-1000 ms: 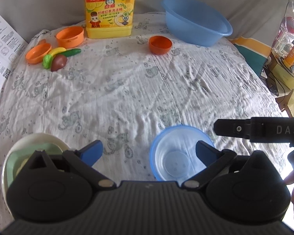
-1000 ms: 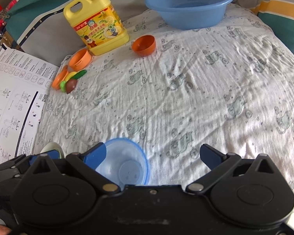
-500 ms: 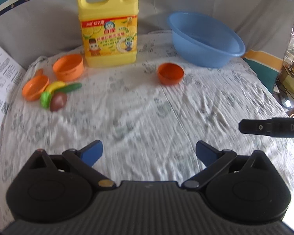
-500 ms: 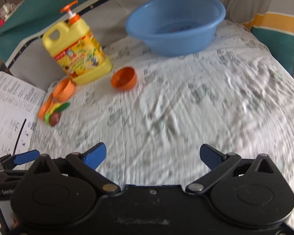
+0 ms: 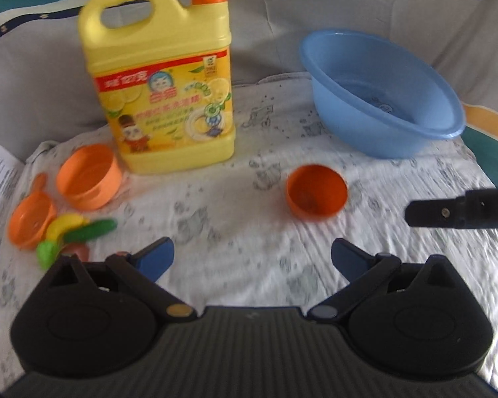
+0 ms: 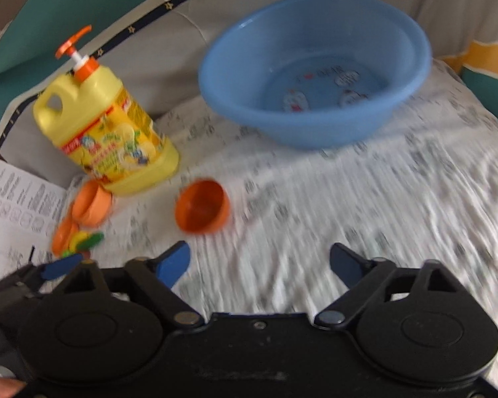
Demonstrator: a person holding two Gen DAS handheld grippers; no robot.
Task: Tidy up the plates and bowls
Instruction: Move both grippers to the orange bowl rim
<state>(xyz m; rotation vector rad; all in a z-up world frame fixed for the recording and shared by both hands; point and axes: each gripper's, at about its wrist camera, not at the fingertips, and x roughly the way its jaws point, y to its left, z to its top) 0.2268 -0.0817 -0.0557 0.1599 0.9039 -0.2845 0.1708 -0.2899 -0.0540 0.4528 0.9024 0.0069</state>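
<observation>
Both grippers are hovering over the bed with nothing in them: the left gripper (image 5: pixel 251 258) has its blue-tipped fingers spread wide, and the right gripper (image 6: pixel 259 263) is just as wide open and empty. The bed (image 5: pixel 235 232) has a white sheet with little grey animal prints on it. The small orange bowl (image 5: pixel 316 192) sits tipped a bit on its side about mid-bed, ahead of both grippers and not touching either. Behind it toward the far right corner is the big blue basin (image 5: pixel 381 93), with cartoon prints on its bottom, tilted up against the grey backrest. At the far edge, left of centre, stands a yellow detergent jug (image 5: pixel 159 99) with an orange pump cap. Right next to the jug on the left is an orange cup (image 5: pixel 88 177) lying on its side, then a little orange pan (image 5: pixel 30 220) near the left edge, with a toy banana (image 5: pixel 66 225) and a green toy veggie (image 5: pixel 91 229) bunched up against it. A printed instruction sheet (image 6: pixel 13 212) hangs off the left edge. The whole shot is kinda blurry, especially the right-hand view.
</observation>
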